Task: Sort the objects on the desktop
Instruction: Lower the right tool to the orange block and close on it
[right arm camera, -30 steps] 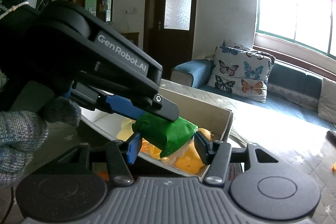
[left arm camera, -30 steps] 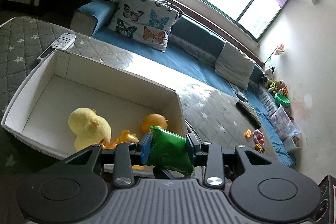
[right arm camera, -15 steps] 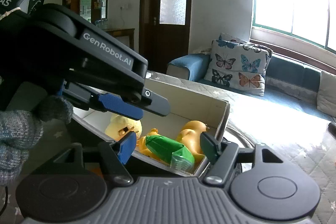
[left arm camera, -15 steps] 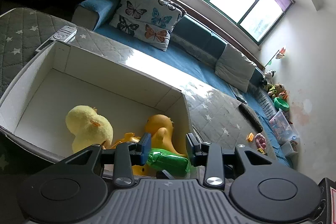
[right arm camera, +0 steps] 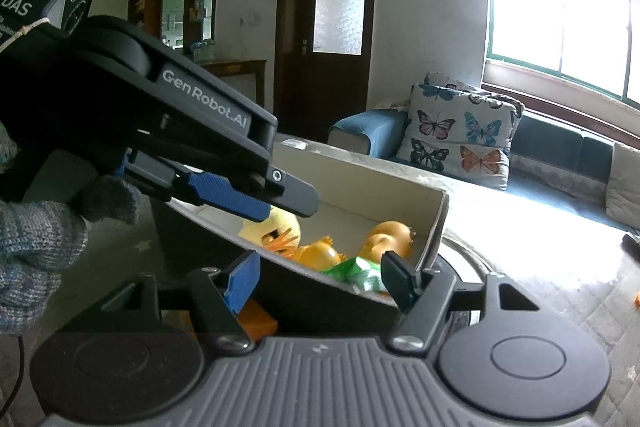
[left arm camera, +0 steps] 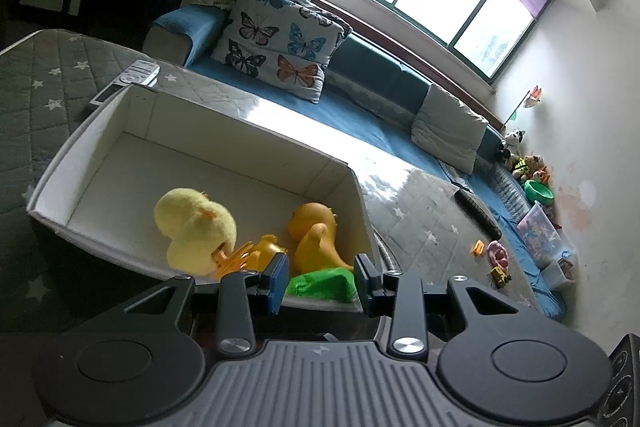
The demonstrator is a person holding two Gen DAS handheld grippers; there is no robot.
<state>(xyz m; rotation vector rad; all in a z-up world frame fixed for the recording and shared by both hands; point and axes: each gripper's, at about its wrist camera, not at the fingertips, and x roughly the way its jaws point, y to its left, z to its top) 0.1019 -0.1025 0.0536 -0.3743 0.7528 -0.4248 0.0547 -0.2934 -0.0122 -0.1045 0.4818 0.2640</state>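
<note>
A white cardboard box (left arm camera: 52, 203) on the quilted table holds a yellow plush duck (left arm camera: 192, 227), a large orange rubber duck (left arm camera: 316, 235) and a small orange duck (left arm camera: 268, 247). A green packet (left arm camera: 322, 285) lies loose in the box's near corner, seen through the gap of my left gripper (left arm camera: 322, 281), which hangs open above it. In the right wrist view the left gripper (right arm camera: 296, 197) reaches over the box (right arm camera: 436, 227) from the left. My right gripper (right arm camera: 320, 279) stands open at the near wall. Beyond its fingers lies the green packet (right arm camera: 354, 271), untouched.
A white remote control (left arm camera: 136, 77) lies behind the box. A dark remote (left arm camera: 478, 213) and small toys (left arm camera: 496, 253) sit on the table to the right. A blue sofa with a butterfly cushion (left arm camera: 280, 43) runs behind. A gloved hand (right arm camera: 36, 247) holds the left gripper.
The green packet, held up between the jaws a second ago, has dropped into the box's near corner. The right jaws have widened, and both grippers have pulled back a little.
</note>
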